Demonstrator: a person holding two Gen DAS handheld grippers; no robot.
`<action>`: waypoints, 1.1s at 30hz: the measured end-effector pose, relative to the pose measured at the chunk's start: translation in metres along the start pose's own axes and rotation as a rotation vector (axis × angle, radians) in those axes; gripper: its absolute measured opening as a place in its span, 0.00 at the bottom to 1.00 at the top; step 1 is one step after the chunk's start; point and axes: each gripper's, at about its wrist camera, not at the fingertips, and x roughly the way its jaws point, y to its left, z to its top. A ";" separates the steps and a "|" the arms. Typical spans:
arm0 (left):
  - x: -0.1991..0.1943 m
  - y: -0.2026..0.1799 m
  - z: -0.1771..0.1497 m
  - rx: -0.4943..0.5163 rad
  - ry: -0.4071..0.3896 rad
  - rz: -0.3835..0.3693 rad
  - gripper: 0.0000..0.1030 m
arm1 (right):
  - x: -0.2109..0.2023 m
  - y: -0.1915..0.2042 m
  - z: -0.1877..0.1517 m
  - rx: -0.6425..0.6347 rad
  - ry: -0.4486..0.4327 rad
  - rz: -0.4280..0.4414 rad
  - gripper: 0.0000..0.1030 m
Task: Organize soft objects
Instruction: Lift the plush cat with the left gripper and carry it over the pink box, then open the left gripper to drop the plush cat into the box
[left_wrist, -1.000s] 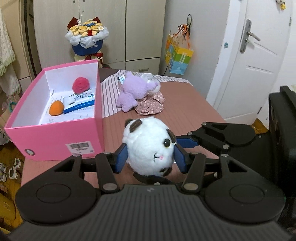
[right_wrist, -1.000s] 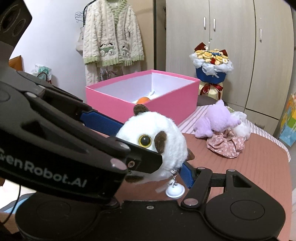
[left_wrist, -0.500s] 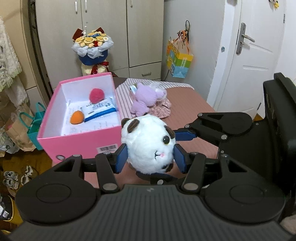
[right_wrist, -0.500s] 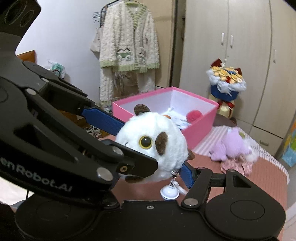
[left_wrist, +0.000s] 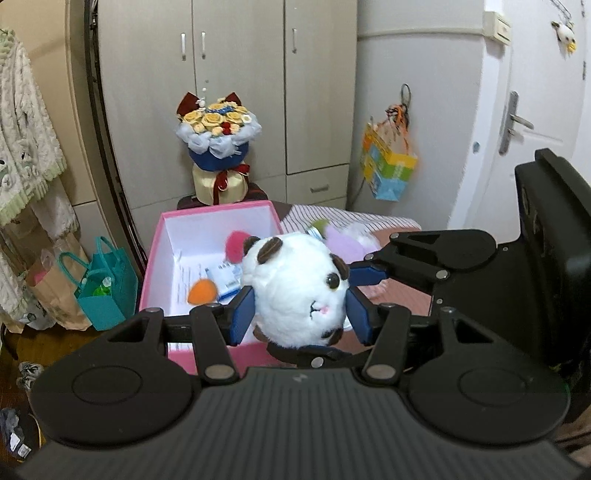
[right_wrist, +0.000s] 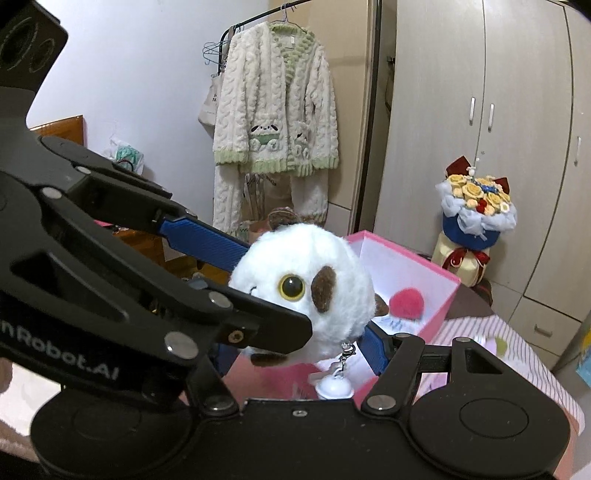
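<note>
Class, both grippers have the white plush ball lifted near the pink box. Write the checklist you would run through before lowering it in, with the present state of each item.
1. Left gripper jaws press both sides of the white plush ball: ok.
2. Right gripper jaws also grip the ball: ok.
3. Pink box is open, no lid in the way: ok.
4. Free floor space inside beside the red pompom, orange ball and blue packet: ok.
5. Ball fully above the box opening: cannot tell.
6. Dangling white bell clear of the box rim: cannot tell.
</note>
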 end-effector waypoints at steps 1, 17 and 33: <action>0.006 0.006 0.004 -0.008 -0.002 -0.003 0.51 | 0.007 -0.004 0.004 0.009 0.001 0.004 0.69; 0.126 0.097 0.024 -0.196 0.072 -0.065 0.51 | 0.131 -0.064 0.025 0.095 0.131 0.049 0.69; 0.200 0.131 0.024 -0.343 0.103 -0.053 0.51 | 0.208 -0.099 0.029 0.027 0.258 0.014 0.71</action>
